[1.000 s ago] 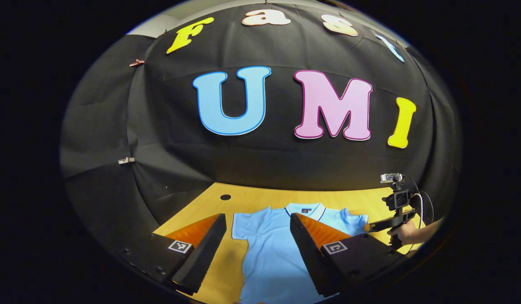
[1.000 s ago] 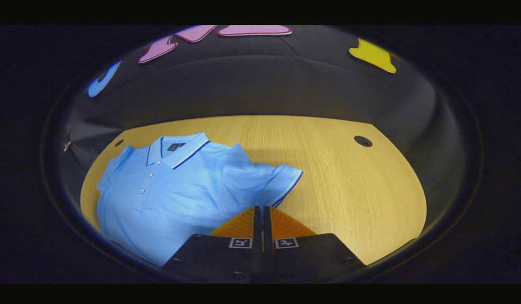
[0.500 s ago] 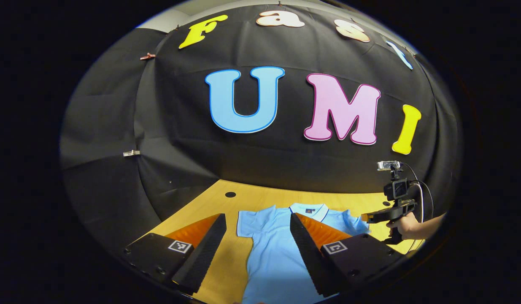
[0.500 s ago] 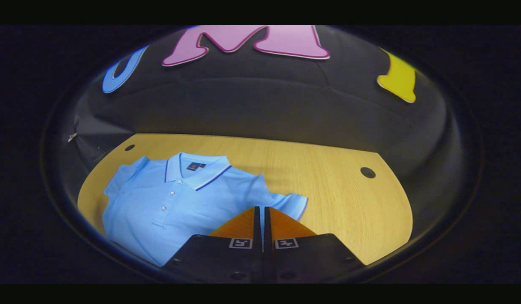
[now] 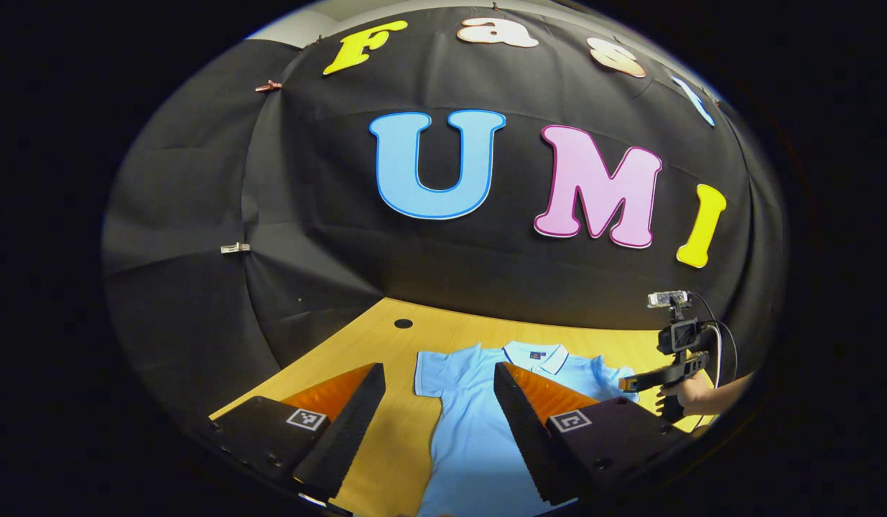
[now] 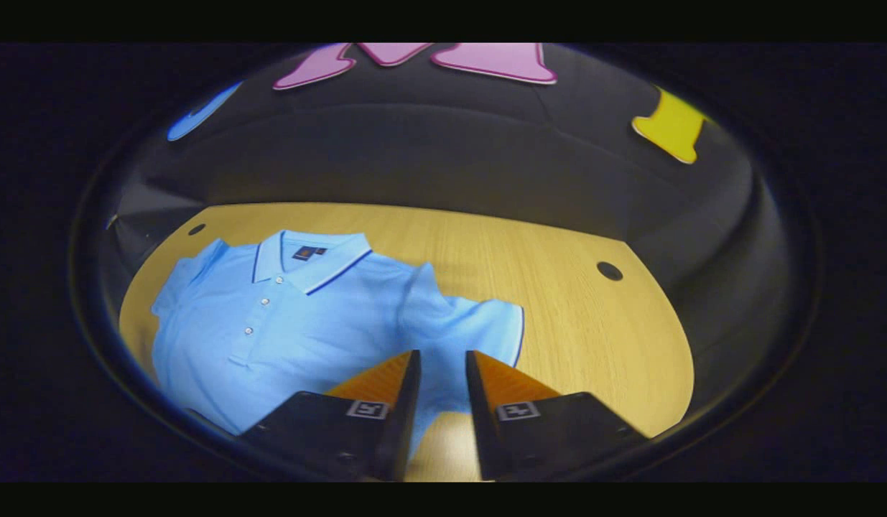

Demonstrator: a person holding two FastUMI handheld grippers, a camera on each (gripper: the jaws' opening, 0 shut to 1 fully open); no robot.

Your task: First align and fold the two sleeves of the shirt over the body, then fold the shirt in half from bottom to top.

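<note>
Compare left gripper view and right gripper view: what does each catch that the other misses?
Left gripper view: the left claw wide open over the shirt, the right claw and the hand holding it, a clip on the wall. Right gripper view: placket buttons, the trimmed sleeve cuff ahead of the parted right claw, a table hole past the sleeve. Shared: shirt, collar, wooden table.

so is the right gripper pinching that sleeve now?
Apart. The right gripper view shows the right gripper with jaws parted, a gap between the fingers, and the sleeve lying loose beyond.
</note>
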